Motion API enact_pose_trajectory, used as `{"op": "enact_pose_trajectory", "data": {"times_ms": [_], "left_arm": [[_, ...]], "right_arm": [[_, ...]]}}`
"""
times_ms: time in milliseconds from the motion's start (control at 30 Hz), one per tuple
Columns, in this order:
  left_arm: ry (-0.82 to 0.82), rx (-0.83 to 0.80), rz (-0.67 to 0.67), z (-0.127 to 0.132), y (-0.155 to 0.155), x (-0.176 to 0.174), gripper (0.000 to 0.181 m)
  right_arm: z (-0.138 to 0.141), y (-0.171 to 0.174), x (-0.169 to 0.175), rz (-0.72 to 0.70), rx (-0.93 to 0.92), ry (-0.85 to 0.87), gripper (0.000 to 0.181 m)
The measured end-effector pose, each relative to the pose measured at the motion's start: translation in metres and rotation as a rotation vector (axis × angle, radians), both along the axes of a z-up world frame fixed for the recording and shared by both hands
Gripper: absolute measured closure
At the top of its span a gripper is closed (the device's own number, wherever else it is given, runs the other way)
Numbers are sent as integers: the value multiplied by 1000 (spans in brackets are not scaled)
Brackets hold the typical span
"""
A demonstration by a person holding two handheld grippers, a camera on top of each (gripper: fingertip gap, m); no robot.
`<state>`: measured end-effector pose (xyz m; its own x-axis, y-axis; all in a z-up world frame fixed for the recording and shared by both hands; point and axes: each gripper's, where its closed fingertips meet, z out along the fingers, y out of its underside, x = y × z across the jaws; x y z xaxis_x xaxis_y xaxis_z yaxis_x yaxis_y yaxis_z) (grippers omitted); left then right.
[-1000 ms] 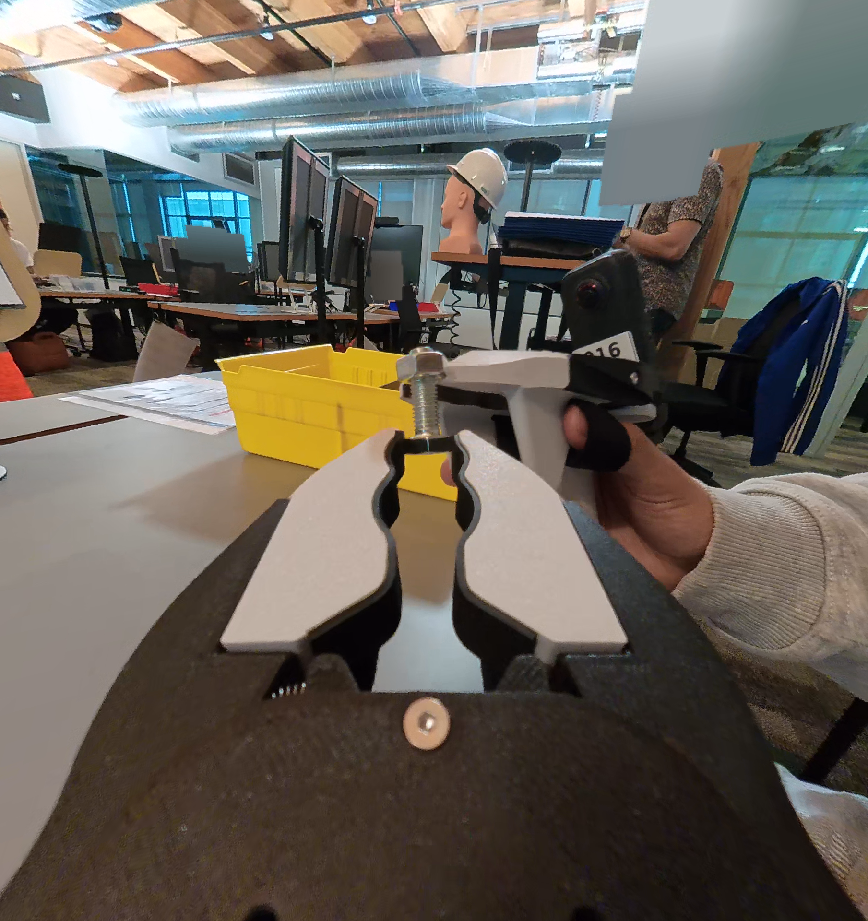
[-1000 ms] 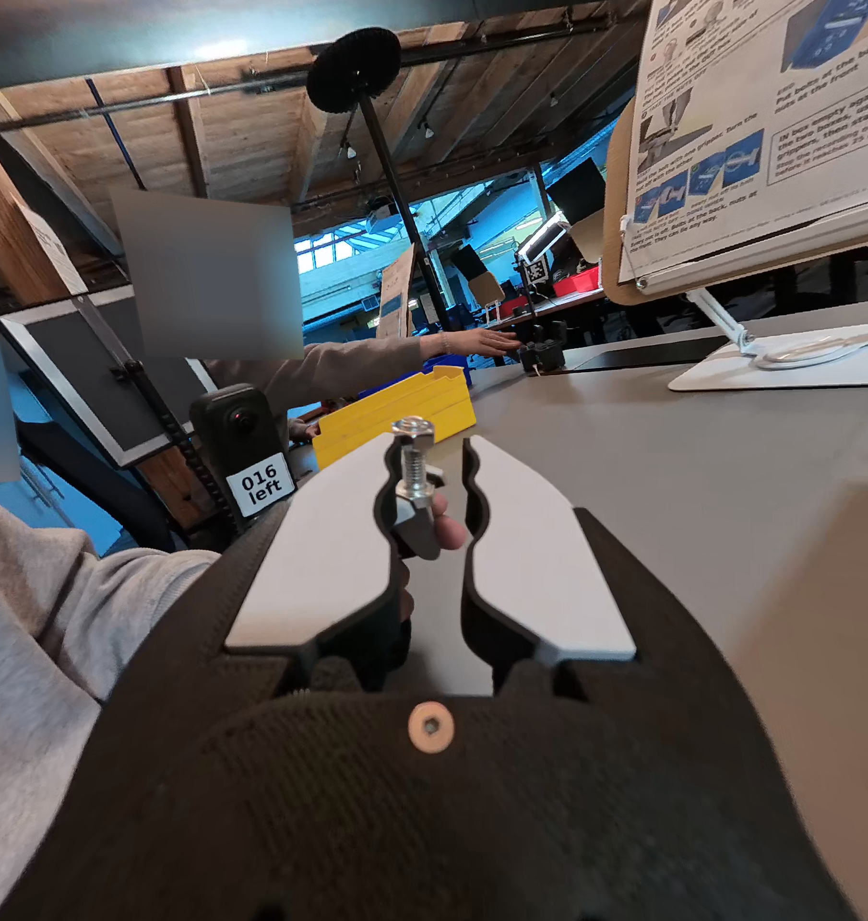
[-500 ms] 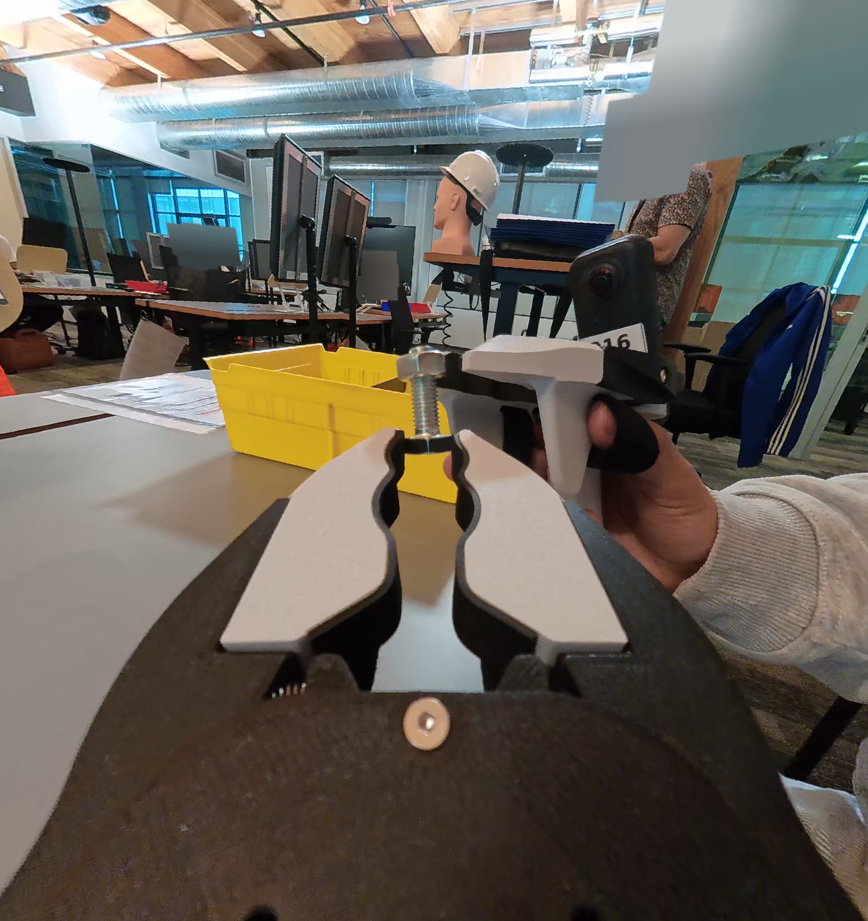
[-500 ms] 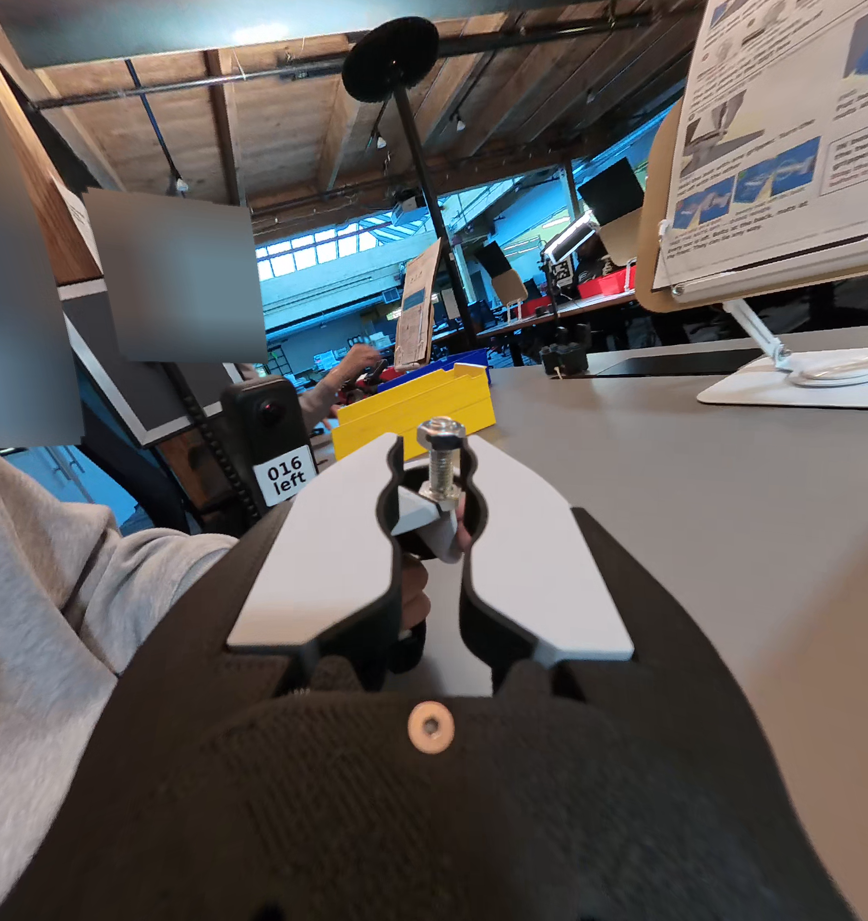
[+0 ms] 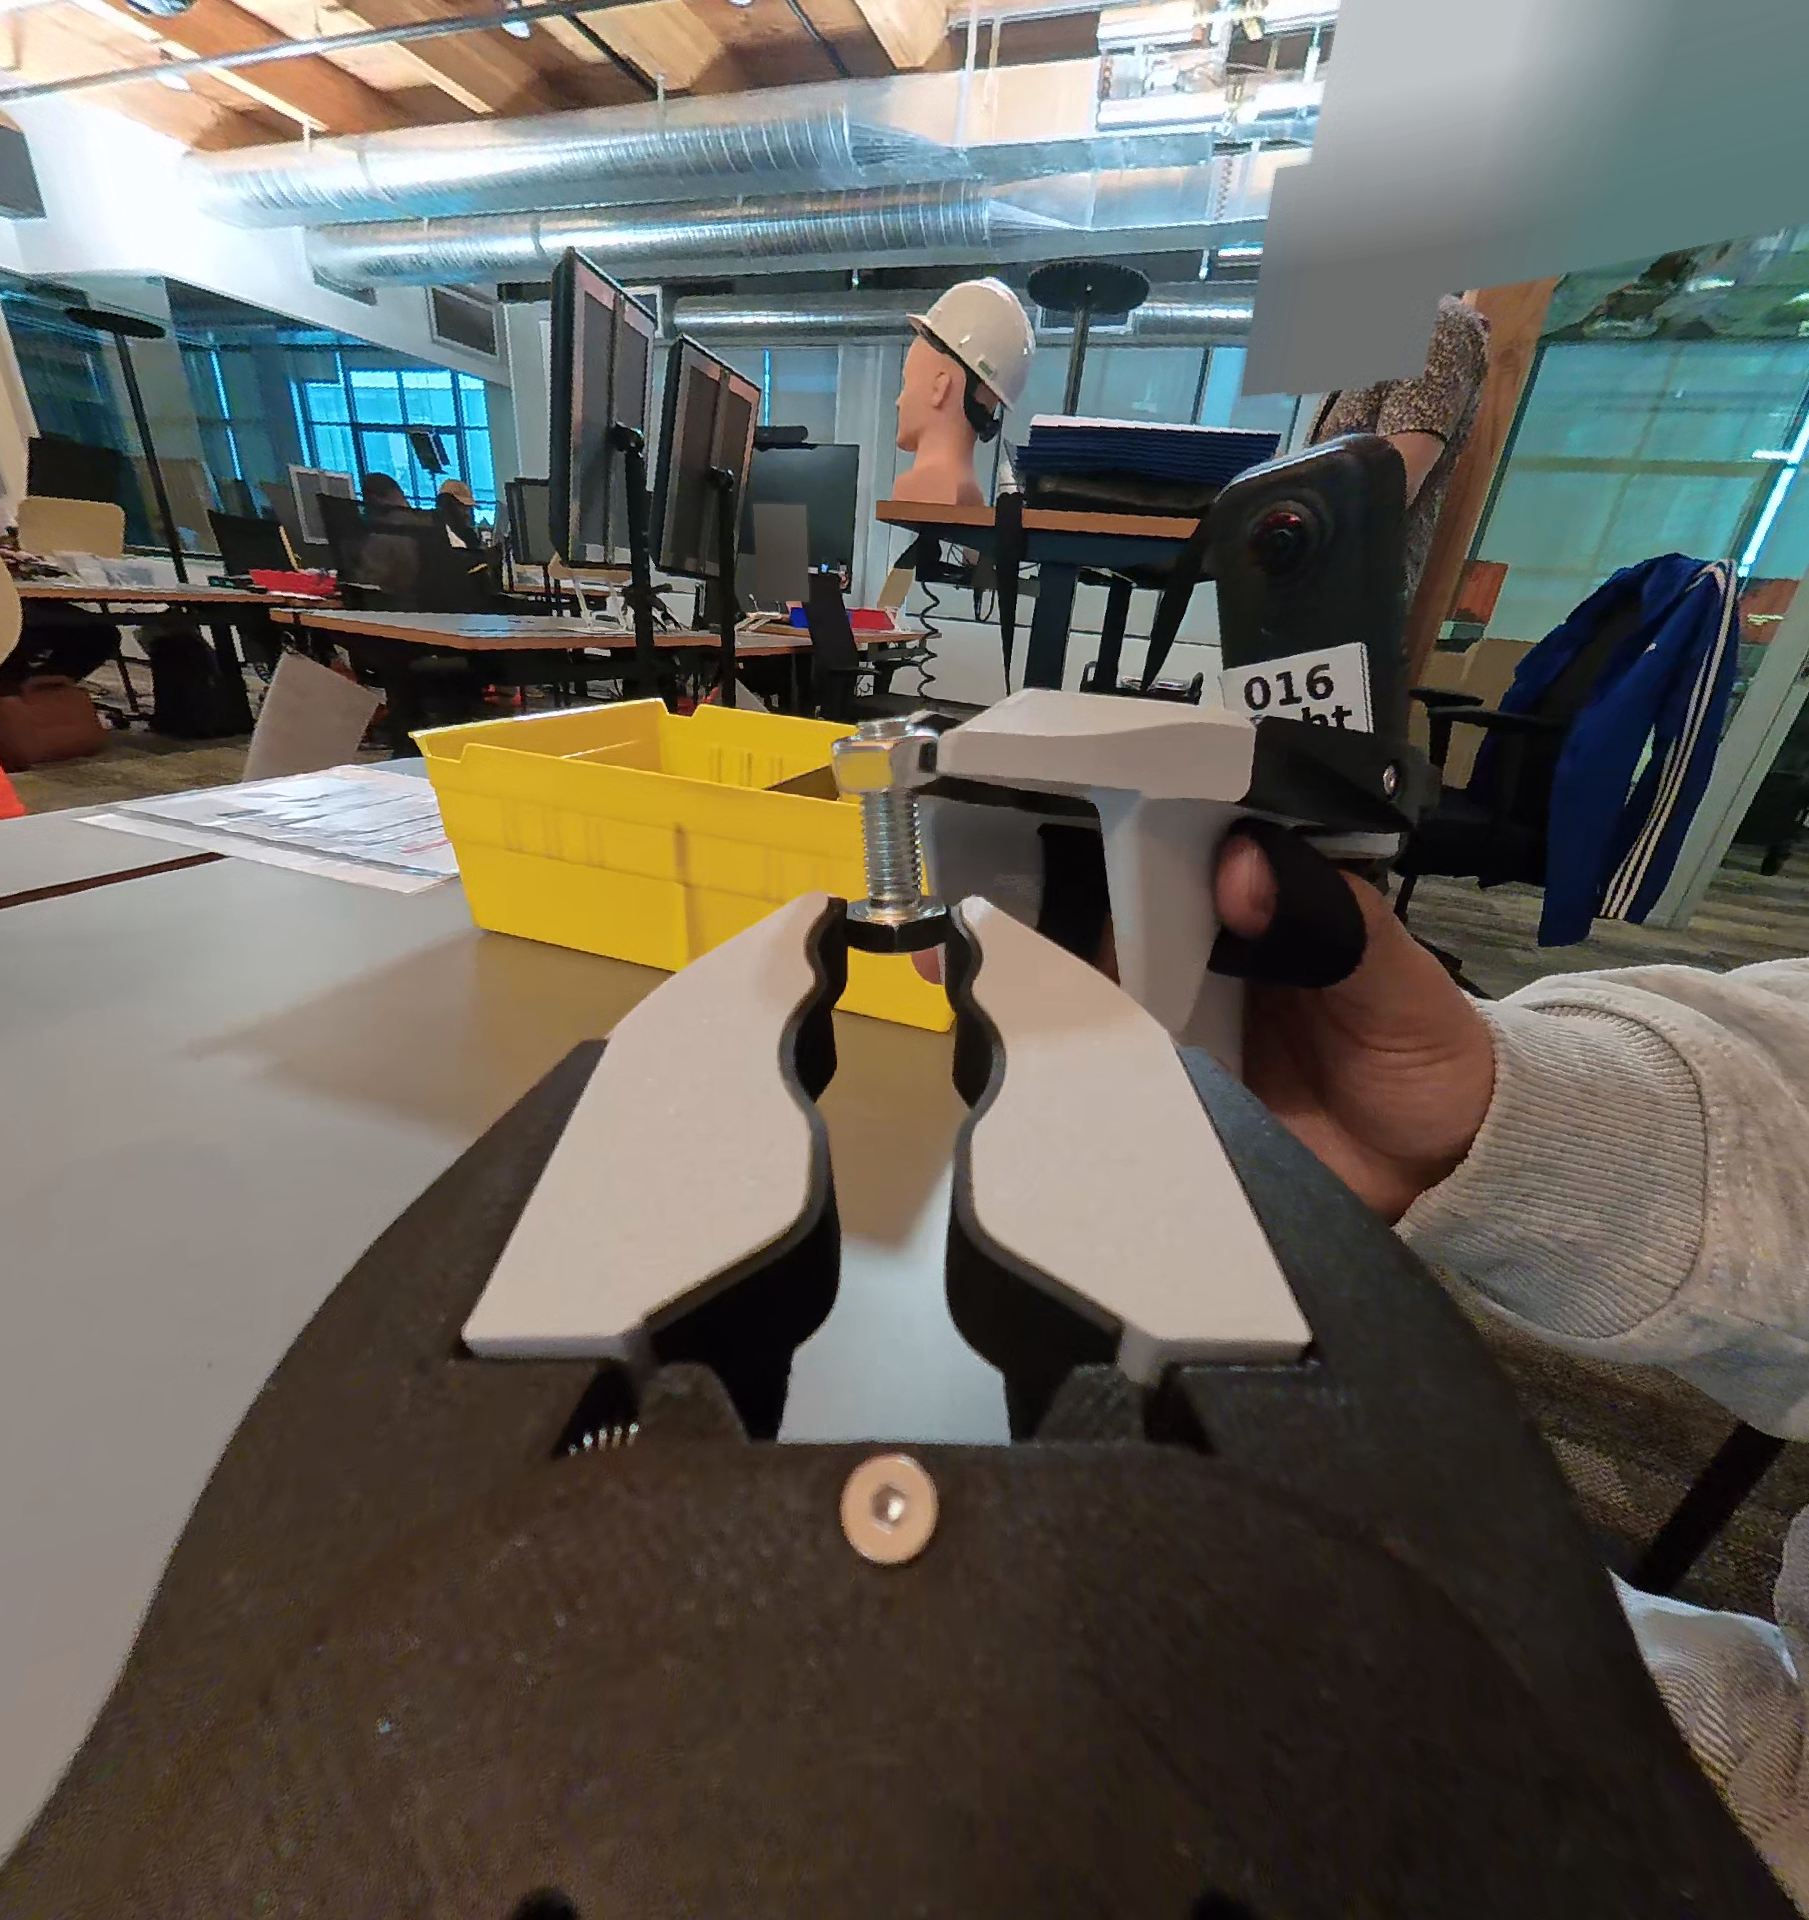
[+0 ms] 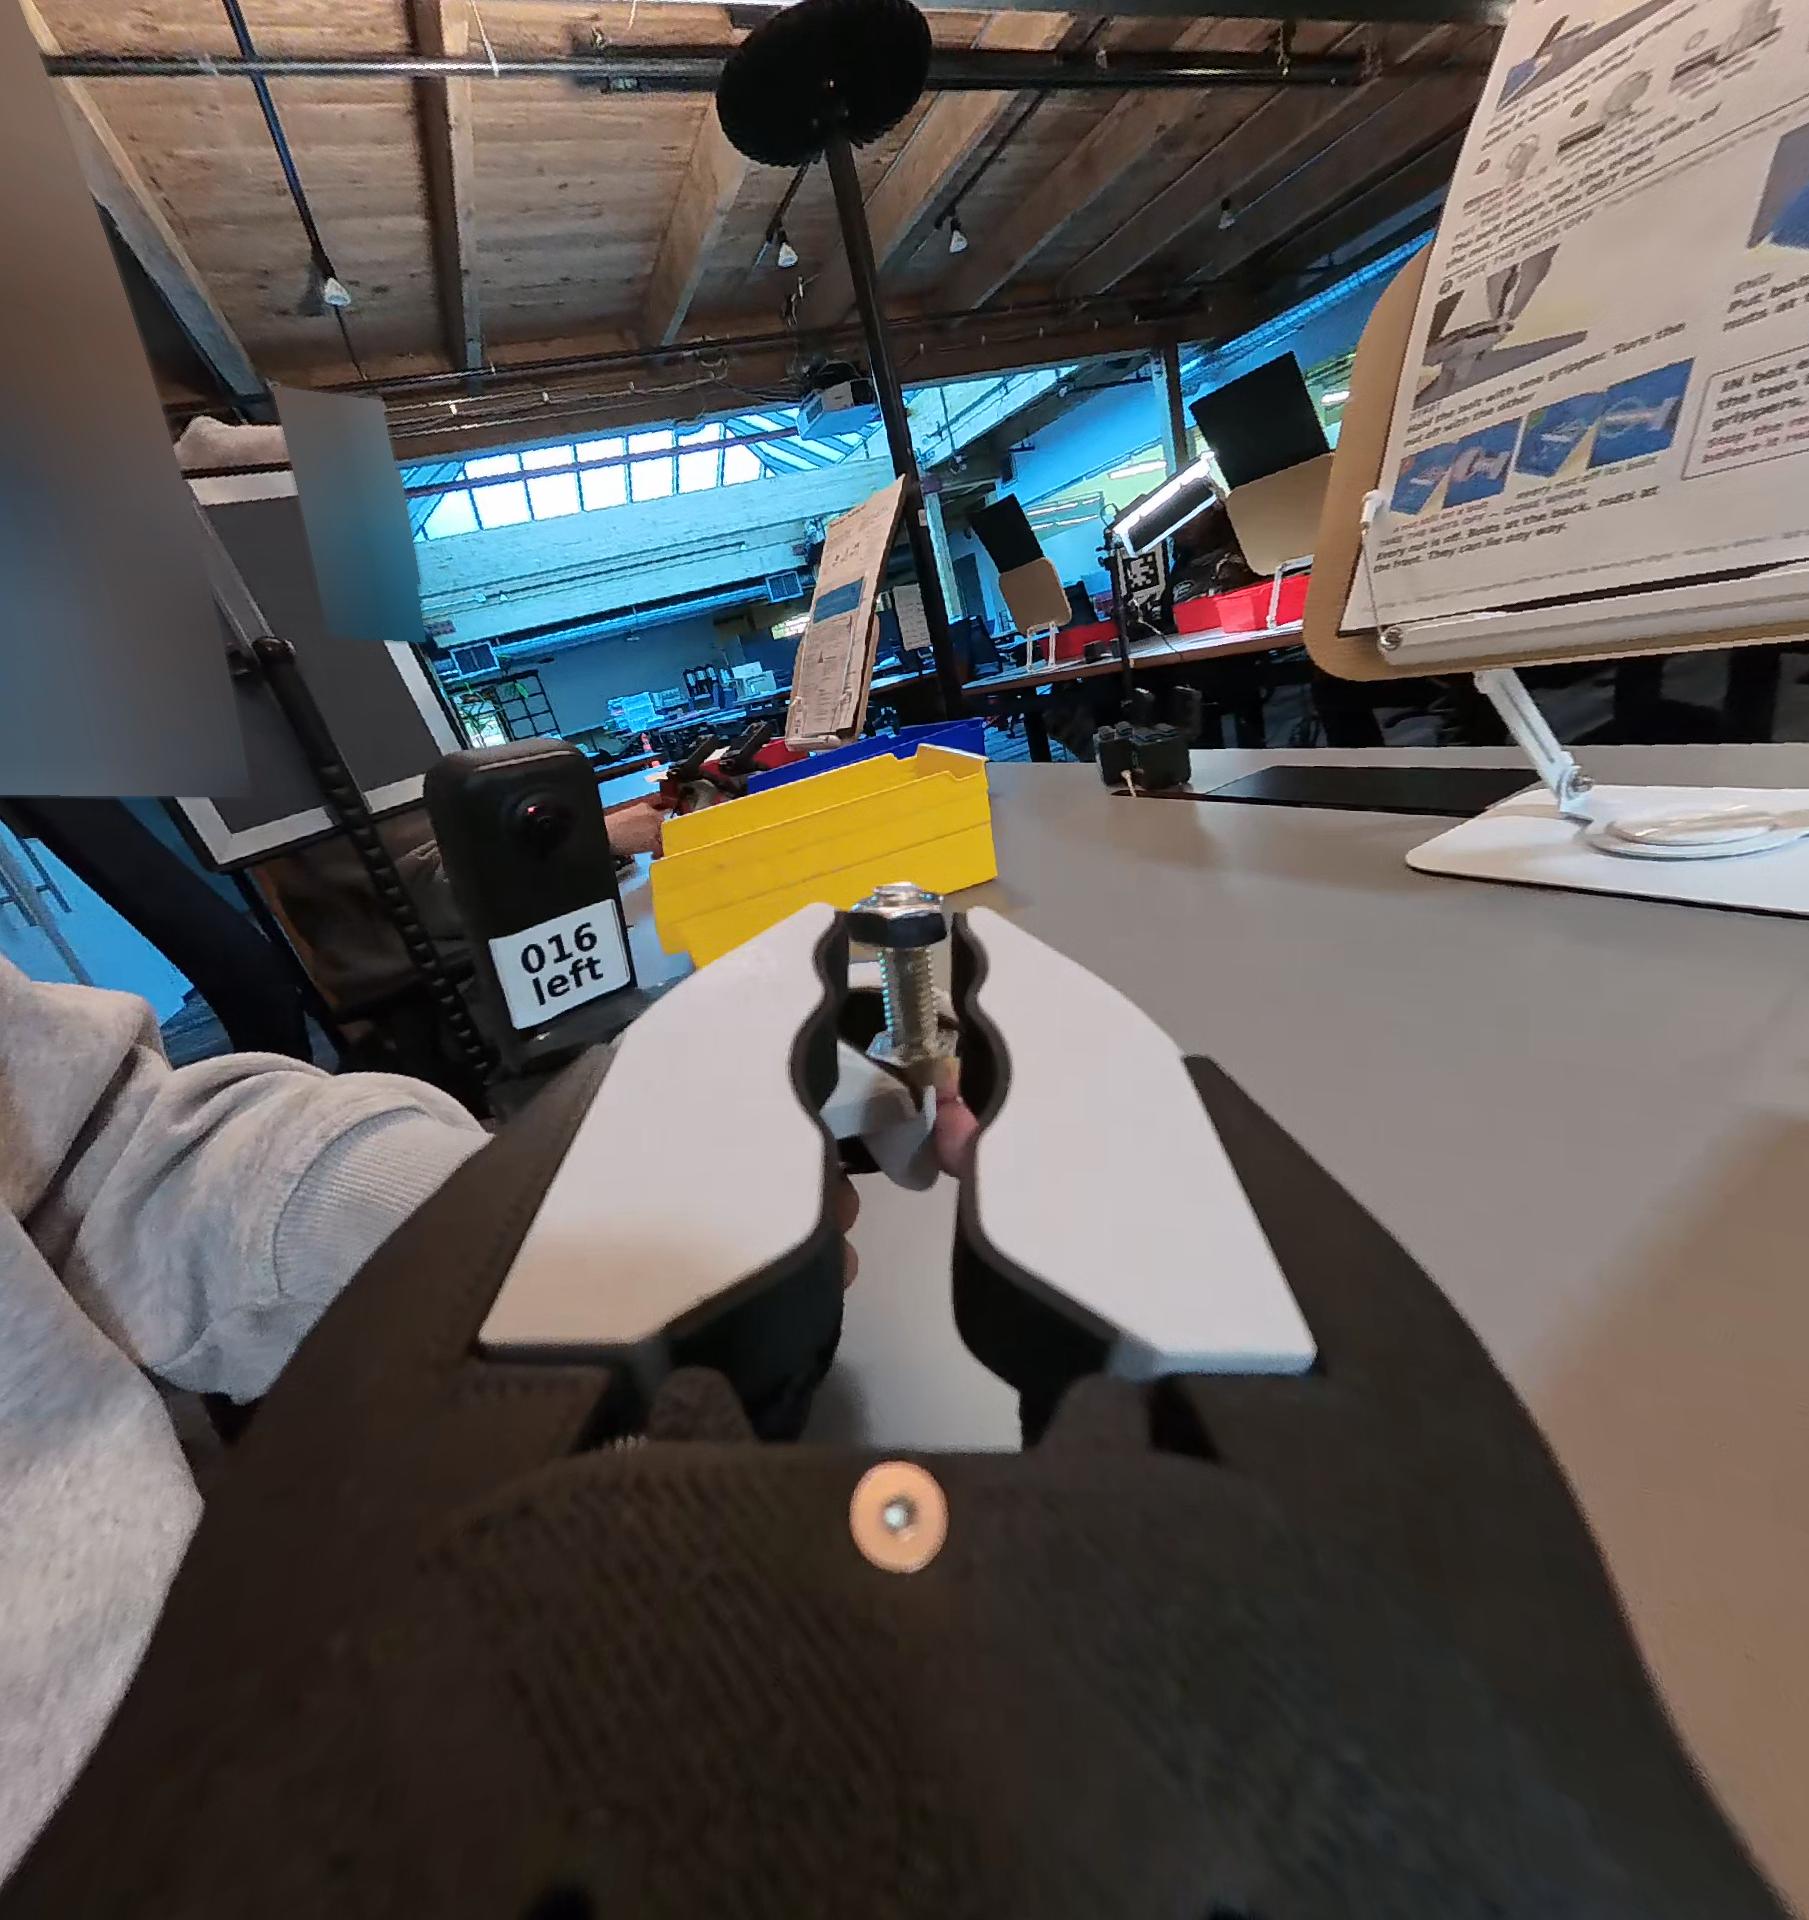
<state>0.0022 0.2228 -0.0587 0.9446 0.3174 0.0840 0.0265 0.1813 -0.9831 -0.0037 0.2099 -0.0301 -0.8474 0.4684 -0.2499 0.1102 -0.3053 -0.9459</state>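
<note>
- Far left, left wrist view: my grey table (image 5: pixel 183 1049) carries a printed sheet (image 5: pixel 287 821) lying flat near its far edge.
- Just right of the sheet stands a yellow bin (image 5: pixel 609 831), open at the top and showing an inner divider.
- Centre, left wrist view: my left gripper (image 5: pixel 892 925) has its jaws clenched on a dark nut (image 5: pixel 895 914) threaded on the lower end of a bolt (image 5: pixel 889 831). The bolt stands upright, hex head on top, in the air in front of the bin.
- Right of the bolt, same view: my right gripper (image 5: pixel 915 764) comes in from the side with its tips level with the bolt's head; a hand (image 5: pixel 1347 1049) in a pale grey sleeve holds its handle.
- Right wrist view, left side: the other unit's black camera body (image 6: pixel 531 873) bears a white label.
- Centre, right wrist view: the right gripper (image 6: pixel 900 920) has its jaws closed on the head of the bolt (image 6: pixel 905 987), and 1 pale finger (image 6: pixel 879 1112) of the left gripper shows below, at the bolt's lower end.
- Beyond it sits the yellow bin (image 6: pixel 827 852) on the table (image 6: pixel 1399 1091).
- Far right: an instruction board (image 6: pixel 1627 343) leans on a white stand (image 6: pixel 1648 842).
</note>
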Motion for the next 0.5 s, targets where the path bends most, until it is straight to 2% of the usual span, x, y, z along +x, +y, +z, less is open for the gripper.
{"op": "enact_pose_trajectory", "data": {"times_ms": [233,500], "left_arm": [[10,30,14,6,-4,-2,163],[4,-33,30,-4,0,-4,163]], "right_arm": [[0,7,-5,-31,0,3,163],[5,3,0,-39,20,61,156]]}}
